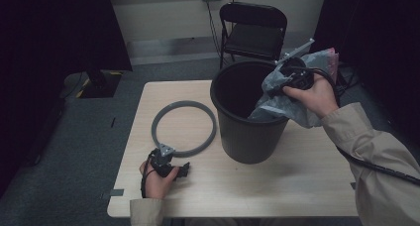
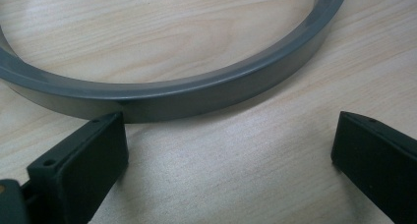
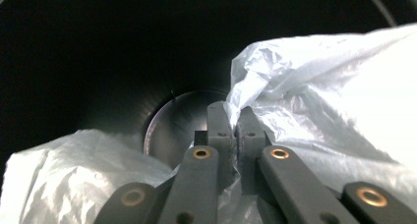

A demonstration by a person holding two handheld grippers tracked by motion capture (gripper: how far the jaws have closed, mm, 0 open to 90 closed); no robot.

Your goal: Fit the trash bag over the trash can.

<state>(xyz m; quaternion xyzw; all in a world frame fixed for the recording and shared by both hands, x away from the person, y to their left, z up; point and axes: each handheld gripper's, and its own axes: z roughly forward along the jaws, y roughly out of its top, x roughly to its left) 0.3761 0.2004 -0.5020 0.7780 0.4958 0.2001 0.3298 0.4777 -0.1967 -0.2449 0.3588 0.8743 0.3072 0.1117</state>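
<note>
High view: right gripper [image 1: 297,77], jaws clamped on the plastic bag [image 1: 277,104], holds it over the black bin [image 1: 245,132]'s right rim. Left gripper [image 1: 171,167], jaws spread, rests near the grey ring [image 1: 184,128]. Push the bag deep, spreading it evenly before fitting the ring.

No readable text, label, brand, number or sign can be made out on the bin [image 1: 247,132], the bag [image 1: 282,104], the ring [image 1: 183,128] or the tabletop [image 1: 297,186].
</note>
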